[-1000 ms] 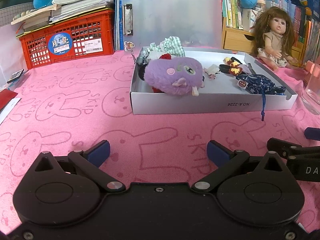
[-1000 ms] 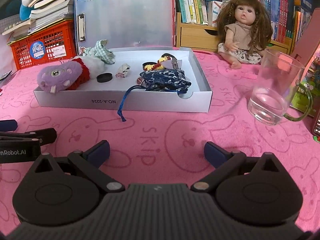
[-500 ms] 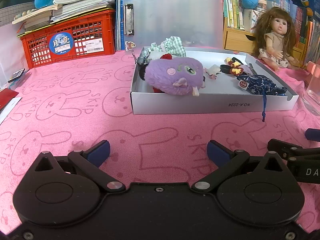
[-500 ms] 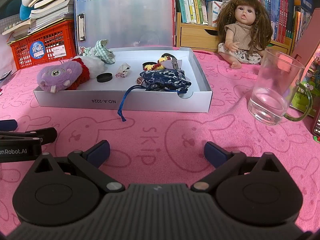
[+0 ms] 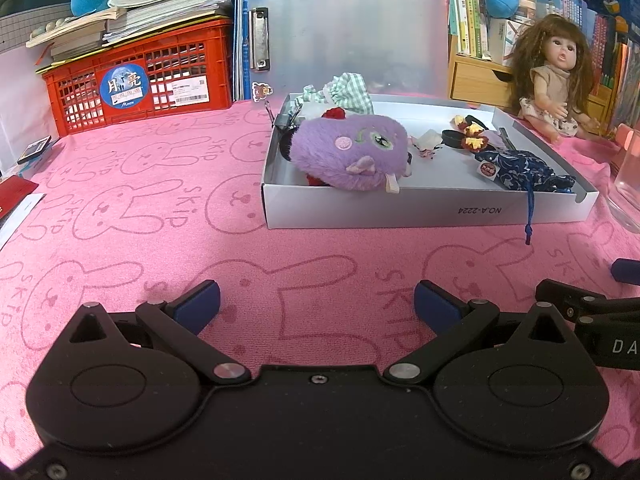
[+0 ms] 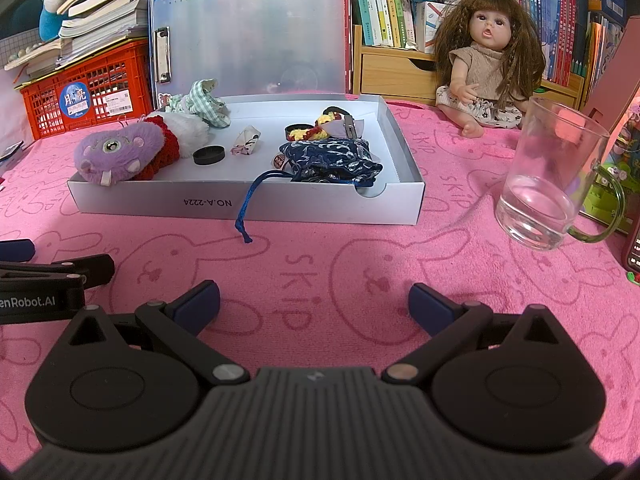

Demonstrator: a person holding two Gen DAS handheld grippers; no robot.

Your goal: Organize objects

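A shallow white box [image 5: 420, 212] [image 6: 248, 208] lies on the pink rabbit-print cloth. Inside it are a purple plush toy [image 5: 352, 152] [image 6: 116, 152], a green checked cloth [image 5: 348, 90] [image 6: 202, 102], a dark blue drawstring pouch [image 5: 520, 168] [image 6: 332, 160] whose cord hangs over the front wall, a black round lid [image 6: 208, 155] and yellow-red hair ties [image 5: 470, 136] [image 6: 316, 130]. My left gripper [image 5: 316, 306] and my right gripper [image 6: 314, 304] both stand open and empty over the cloth, well short of the box, side by side.
A glass mug [image 6: 552, 184] stands right of the box, a doll [image 6: 486, 64] [image 5: 554, 80] sits behind it. A red crate [image 5: 136, 80] with books is at the back left, a clear clipboard [image 5: 348, 36] leans behind the box. Bookshelves line the back.
The left wrist view has drifted slightly; the box and doll sit a touch further right than a second ago. Both grippers remain open; nothing in the box has moved.
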